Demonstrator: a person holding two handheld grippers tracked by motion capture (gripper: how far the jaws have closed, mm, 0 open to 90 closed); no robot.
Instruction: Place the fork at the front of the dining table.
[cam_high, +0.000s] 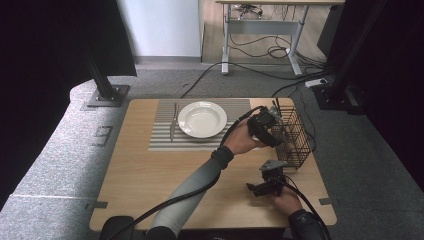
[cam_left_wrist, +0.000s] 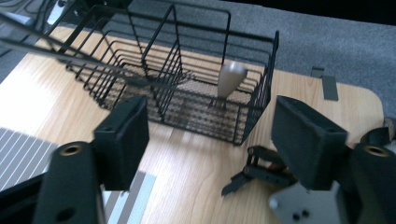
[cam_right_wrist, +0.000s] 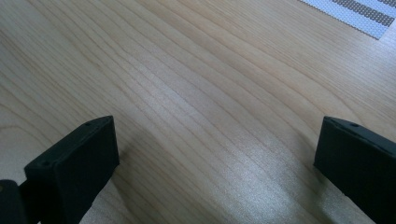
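Wooden table (cam_high: 150, 185), striped placemat (cam_high: 160, 140), grey carpet (cam_high: 350, 165)

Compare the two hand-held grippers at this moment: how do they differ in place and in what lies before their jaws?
The left hand-held gripper reaches across to the black wire basket; the right hand-held gripper sits lower, near the table's front edge. The left faces the basket, where a spoon stands; the right faces bare wood. Both have open jaws with nothing between them.
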